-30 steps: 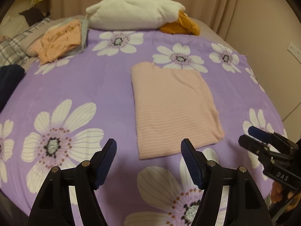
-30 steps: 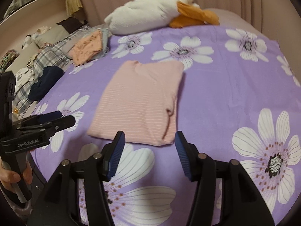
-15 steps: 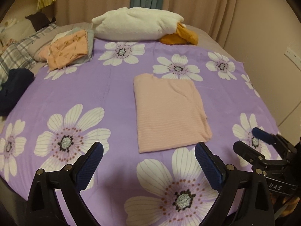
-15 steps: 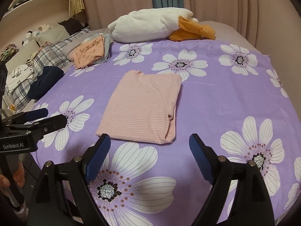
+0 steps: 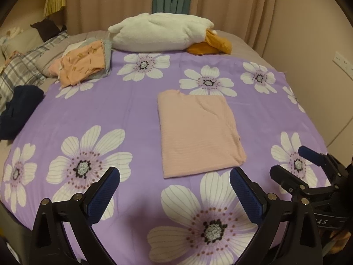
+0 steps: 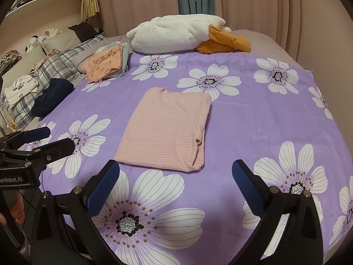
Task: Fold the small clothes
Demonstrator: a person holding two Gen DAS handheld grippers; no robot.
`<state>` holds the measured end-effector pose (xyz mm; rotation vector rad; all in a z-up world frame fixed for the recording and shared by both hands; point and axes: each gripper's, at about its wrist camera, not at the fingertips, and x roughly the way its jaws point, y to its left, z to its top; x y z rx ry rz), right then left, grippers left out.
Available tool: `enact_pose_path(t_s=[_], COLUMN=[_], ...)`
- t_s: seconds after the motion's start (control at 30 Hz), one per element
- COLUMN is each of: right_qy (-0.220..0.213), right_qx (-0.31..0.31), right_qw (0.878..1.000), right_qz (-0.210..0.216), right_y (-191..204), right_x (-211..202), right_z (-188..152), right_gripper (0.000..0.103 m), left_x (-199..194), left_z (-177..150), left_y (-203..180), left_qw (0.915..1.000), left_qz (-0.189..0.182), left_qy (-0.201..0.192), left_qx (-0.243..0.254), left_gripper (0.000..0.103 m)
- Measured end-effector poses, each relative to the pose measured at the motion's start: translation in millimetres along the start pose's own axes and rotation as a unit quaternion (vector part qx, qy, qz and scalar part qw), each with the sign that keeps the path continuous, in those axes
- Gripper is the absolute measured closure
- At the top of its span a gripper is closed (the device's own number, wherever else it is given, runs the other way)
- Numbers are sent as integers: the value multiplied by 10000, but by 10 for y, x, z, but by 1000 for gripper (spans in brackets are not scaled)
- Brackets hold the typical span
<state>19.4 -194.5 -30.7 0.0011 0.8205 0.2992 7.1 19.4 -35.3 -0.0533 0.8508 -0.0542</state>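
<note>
A pink striped garment (image 5: 196,132) lies folded into a flat rectangle on the purple flowered bedspread (image 5: 92,114); it also shows in the right wrist view (image 6: 165,130). My left gripper (image 5: 175,193) is open and empty, held above the bed's near edge, short of the garment. My right gripper (image 6: 175,186) is open and empty, also short of the garment's near edge. Each gripper appears at the side of the other's view: the right one (image 5: 291,163) and the left one (image 6: 48,140).
A stack of folded clothes with an orange patterned piece on top (image 5: 83,66) sits at the far left. A white plush pillow (image 5: 161,33) and an orange cloth (image 5: 211,44) lie at the head. A dark navy garment (image 5: 19,110) and plaid bedding (image 6: 55,66) are at the left edge.
Both grippers have opened wide and pulled back and up from the folded pink garment, which stays flat on the bed.
</note>
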Motion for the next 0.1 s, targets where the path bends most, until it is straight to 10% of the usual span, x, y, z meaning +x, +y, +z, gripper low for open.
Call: enact_pose_path(t_s=[0.1], right_qy=[4], right_qx=[12], right_qw=[10000], right_qz=[1], right_y=[0], right_x=[-3], right_z=[5], right_gripper=[0], left_x=[-1], left_z=[5], left_y=[1], left_qw=[10000], left_qz=[17], left_qy=[9], left_qx=[-6], left_gripper=[4])
